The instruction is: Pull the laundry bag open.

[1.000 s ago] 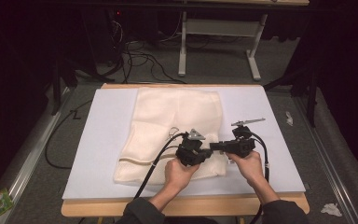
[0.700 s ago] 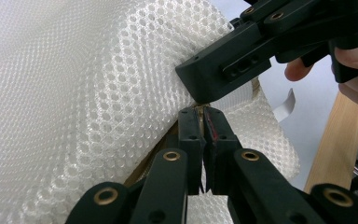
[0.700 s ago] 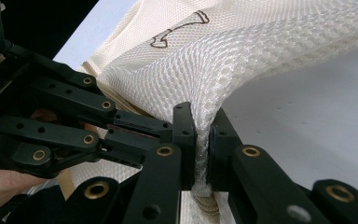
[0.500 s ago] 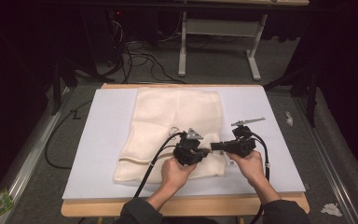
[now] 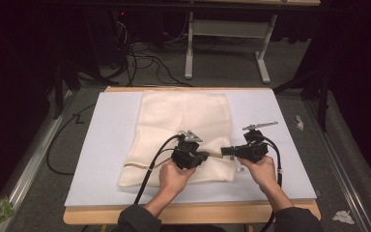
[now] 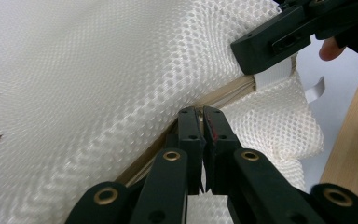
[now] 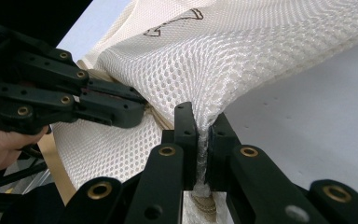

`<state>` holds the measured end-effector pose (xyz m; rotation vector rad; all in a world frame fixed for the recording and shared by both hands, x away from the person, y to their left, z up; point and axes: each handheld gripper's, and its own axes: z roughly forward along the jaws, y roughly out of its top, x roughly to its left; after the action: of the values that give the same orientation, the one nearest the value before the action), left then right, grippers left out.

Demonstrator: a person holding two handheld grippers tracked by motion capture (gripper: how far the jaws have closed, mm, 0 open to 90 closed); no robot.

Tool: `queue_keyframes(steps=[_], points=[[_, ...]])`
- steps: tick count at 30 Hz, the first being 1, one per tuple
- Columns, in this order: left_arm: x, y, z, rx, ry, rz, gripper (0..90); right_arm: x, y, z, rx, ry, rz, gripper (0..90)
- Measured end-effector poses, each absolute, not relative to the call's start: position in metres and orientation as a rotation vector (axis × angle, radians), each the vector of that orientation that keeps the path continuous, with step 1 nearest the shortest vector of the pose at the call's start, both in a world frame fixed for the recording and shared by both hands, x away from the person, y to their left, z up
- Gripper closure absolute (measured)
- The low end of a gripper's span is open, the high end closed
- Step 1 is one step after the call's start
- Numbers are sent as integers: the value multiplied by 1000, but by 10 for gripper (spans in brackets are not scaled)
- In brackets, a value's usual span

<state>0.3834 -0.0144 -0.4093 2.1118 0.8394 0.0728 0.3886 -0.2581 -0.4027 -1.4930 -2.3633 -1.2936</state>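
Both tools' tips buried in mesh bag [image 5: 183, 125] seam.

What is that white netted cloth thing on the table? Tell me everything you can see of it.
The mesh bag is cream-white, woven in a honeycomb net, roughly rectangular and lying mostly flat on a white sheet that covers the table. A tan zipper band runs along its near edge, and dark stitched marks show on the cloth. The left hand-held gripper and right hand-held gripper are both shut on that near edge, bunching and lifting it slightly.
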Motion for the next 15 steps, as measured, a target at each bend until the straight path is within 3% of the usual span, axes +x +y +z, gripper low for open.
queue_keyframes(steps=[15], points=[[381, -7, -407, 2119, 832, 77, 873, 389, -258, -402, -1484, -2361, -1294, 871]])
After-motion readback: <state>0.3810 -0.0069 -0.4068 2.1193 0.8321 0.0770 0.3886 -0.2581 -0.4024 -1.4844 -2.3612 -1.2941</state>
